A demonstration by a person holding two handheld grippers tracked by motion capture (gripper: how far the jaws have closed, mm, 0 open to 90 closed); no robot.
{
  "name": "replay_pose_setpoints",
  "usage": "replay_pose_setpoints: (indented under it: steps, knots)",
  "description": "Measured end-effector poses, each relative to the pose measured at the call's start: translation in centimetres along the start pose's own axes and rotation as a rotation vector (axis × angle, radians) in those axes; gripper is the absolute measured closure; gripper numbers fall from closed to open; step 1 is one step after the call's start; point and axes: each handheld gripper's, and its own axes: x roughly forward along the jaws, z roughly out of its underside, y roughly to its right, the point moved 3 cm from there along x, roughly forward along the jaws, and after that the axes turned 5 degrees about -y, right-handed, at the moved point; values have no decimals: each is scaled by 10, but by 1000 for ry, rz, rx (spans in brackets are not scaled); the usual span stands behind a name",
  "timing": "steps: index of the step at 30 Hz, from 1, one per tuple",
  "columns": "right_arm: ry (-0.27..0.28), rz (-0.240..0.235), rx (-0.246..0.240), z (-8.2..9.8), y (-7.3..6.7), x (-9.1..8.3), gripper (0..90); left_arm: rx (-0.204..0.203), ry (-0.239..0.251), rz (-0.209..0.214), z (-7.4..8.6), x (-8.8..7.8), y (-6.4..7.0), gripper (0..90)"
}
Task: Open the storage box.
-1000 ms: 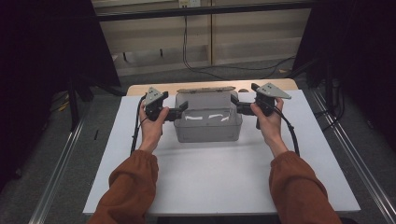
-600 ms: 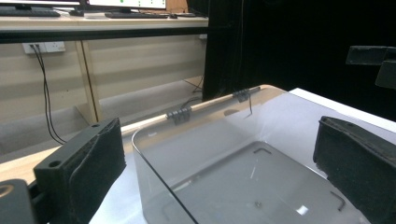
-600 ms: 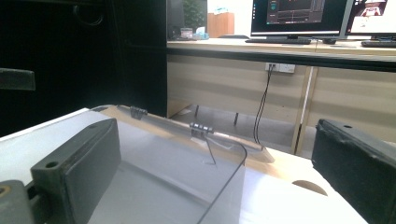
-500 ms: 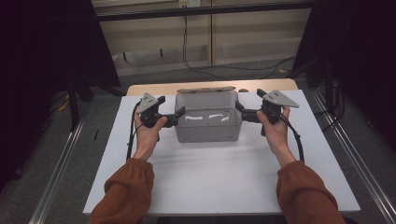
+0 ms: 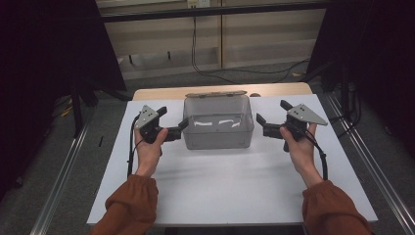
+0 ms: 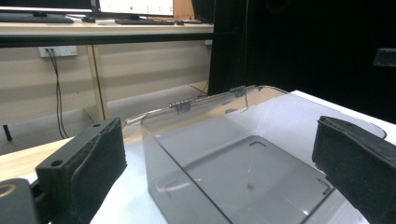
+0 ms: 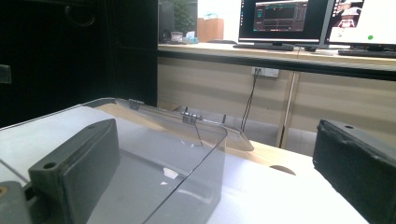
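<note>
**Two grippers flank an open clear box**

A clear, rectangular plastic box with rounded corners stands at the far middle of the white table top, its hinged lid folded back flat behind the far wall. The box looks empty.

To judge by how things lie, the step in hand is taking hold of the box by its two end walls. It should go best if both grippers close in level and together, each sliding one jaw inside the wall and one outside, low enough on the wall that the thin plastic does not flex or skid across the smooth surface. Squeezing one side first would likely push the box sideways.

The left gripper, held in the person's left hand, has its jaws spread wide. In the left gripper view the left end wall of the box runs up between the two black pads, but I cannot tell whether either pad touches it.

The right gripper, in the right hand, is also spread wide and holds nothing. From above it sits just beside the right end of the box, apart from it; in its own view the box's near corner stands between the jaws.
</note>
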Motion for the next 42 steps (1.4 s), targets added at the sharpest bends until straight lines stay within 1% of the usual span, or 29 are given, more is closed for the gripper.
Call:
replay_pose_setpoints:
  steps: [2,4,5,7,9,10,11,12,13,14,16,18,19,21,22,23,27,28,31,32,33,35,36,38,39,41,42]
  knots:
    - [0,2,-6,2,0,-6,2,0,1,2,2,-5,2,26]
    - [-1,9,-9,4,0,-11,2,12,1,-5,5,-9,4,25]
    - [-1,10,-7,5,0,-14,2,14,9,-4,6,-11,5,26]
    - [-4,16,-15,8,0,-19,2,9,5,2,8,-16,8,26]
    - [-9,19,-13,9,0,-24,3,2,12,-9,10,-22,9,26]
    - [-6,24,-16,10,0,-26,3,8,11,-21,11,-24,10,26]
    - [-6,29,-17,11,0,-29,3,40,5,-39,11,-27,11,26]
    - [-6,26,-15,12,0,-31,3,46,1,-38,12,-30,12,26]
    - [-6,29,-19,13,0,-33,3,33,3,-32,13,-32,12,26]
    - [-9,35,-21,14,0,-35,3,29,1,-29,14,-34,13,26]
    - [-14,45,-17,18,0,-39,3,46,-4,-30,15,-37,15,26]
    - [-19,47,-15,21,1,-44,3,30,7,-20,17,-41,18,26]
    - [-20,49,-14,23,1,-46,4,20,11,-23,18,-43,18,26]
    - [-18,48,-13,24,0,-51,4,11,11,-35,20,-47,19,26]
    - [-17,49,-14,25,0,-54,4,9,10,-36,21,-49,19,26]
    - [-16,50,-16,26,-1,-56,4,-2,19,-33,22,-51,19,26]
    - [-14,52,-17,28,-4,-66,5,-3,21,-41,29,-60,21,29]
    - [-12,54,-13,28,-4,-68,5,-16,27,-44,31,-62,21,29]
    - [-10,54,-13,31,-6,-76,5,-29,4,-34,38,-69,23,29]
    - [-10,60,-14,32,-6,-79,5,-30,6,-37,41,-71,24,29]
    - [-12,65,-14,33,-5,-81,5,-21,5,-44,43,-74,24,29]
    - [-11,75,-6,35,-5,-87,5,-27,7,-65,47,-81,23,29]
    - [-12,85,-5,36,-4,-90,5,-37,11,-64,48,-84,23,29]
    - [-7,88,-3,37,-4,-95,5,-44,18,-74,50,-89,23,29]
    - [-7,92,-4,38,-5,-97,5,-43,26,-75,50,-91,23,29]
    - [-6,97,-9,38,-6,-102,4,-27,16,-77,52,-95,23,29]
    - [-5,106,-13,39,-6,-104,3,-33,20,-80,53,-97,23,29]
